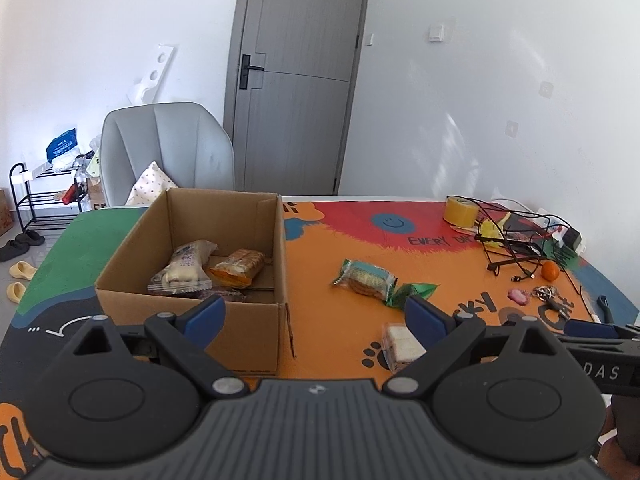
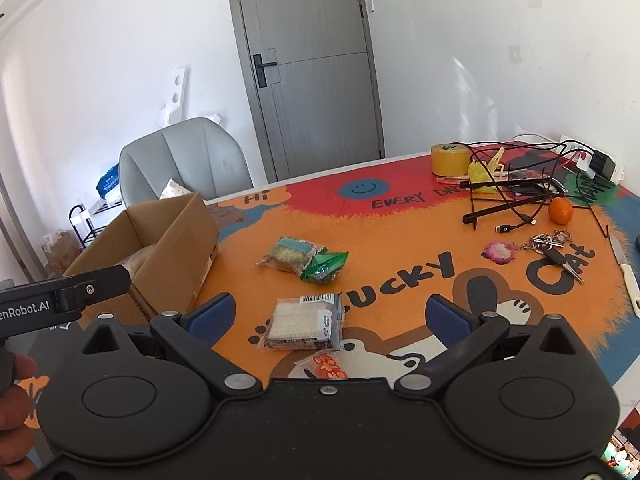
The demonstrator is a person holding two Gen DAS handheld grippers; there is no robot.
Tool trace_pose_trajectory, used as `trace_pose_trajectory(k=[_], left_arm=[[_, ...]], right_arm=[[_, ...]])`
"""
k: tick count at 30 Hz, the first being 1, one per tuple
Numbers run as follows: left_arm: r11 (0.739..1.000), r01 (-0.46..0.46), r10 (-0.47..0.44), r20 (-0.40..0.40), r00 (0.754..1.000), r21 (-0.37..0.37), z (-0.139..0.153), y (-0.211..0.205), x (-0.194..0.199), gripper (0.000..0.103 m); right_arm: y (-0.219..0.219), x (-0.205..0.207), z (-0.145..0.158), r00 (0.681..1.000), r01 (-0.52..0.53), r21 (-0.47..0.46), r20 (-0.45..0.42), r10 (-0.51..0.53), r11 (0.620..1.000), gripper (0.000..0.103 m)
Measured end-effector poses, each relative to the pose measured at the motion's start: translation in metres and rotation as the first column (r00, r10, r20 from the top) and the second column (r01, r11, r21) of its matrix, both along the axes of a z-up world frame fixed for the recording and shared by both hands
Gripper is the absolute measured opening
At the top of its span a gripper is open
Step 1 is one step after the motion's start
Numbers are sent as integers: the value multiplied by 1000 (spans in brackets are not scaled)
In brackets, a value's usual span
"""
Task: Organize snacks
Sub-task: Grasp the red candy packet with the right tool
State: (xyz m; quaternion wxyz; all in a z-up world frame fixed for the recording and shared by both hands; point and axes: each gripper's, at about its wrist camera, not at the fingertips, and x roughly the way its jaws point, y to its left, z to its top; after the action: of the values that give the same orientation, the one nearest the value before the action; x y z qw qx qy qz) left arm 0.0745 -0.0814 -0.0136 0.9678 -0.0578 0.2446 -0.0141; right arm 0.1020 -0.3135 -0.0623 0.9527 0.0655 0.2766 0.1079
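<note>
Both grippers, left (image 1: 314,316) and right (image 2: 334,316), spread, empty. Clear-wrapped pale cracker pack (image 2: 306,322) on mat below right gripper; brown cardboard box (image 1: 192,276) left. Risk: slick wrapper slipping; small orange packet (image 2: 329,367) snagged alongside

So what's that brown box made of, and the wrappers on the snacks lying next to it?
The box looks like plain corrugated cardboard: matte brown, with folded flaps and creased corners. The wrapper on the square biscuit pack seems to be thin clear plastic film, since the biscuits show through it. The green packet is glossier and crinkled, probably plastic or foil-lined film; the pictures don't settle which.
</note>
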Motion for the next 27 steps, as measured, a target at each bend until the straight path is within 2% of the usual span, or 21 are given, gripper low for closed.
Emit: trace_pose_trajectory(k=[3,7,12,17,21,22,23,24,27], left_arm=[[1000,-5,5,1,1000,-4,-8,-3,5,95],[1000,21,-21,-35,999,-6,-19,-8,20,93],[998,62,-62,-36,997,3,-28,-20,25,93],[995,96,-96,-69,993,-2,-38,-30,35,90],[994,107,-106,-80,991,5,-44,-37,44,89],[994,110,-109,-84,990,5,-45,-39,46,89],[994,113,-112,-88,990,6,-46,-41,48,89],[993,117,-116,-89,989,9,-48,-44,50,89],[992,126,-124,-98,987,20,-52,-52,56,89]], right_arm=[[0,7,-11,1000,-7,-11,-29,7,1000,100],[-3,18,-29,996,-2,-5,-92,1,1000,84],[-3,26,-51,989,-12,0,-149,12,1000,76],[1,35,-70,979,-33,6,-199,34,999,67],[-1,39,-76,981,-53,6,-188,54,999,53],[-3,41,-76,981,-55,6,-188,56,998,41],[-6,42,-77,981,-51,4,-186,51,999,36],[-10,44,-77,981,-42,9,-189,42,999,26],[-23,48,-78,980,-26,59,-193,37,998,23]])
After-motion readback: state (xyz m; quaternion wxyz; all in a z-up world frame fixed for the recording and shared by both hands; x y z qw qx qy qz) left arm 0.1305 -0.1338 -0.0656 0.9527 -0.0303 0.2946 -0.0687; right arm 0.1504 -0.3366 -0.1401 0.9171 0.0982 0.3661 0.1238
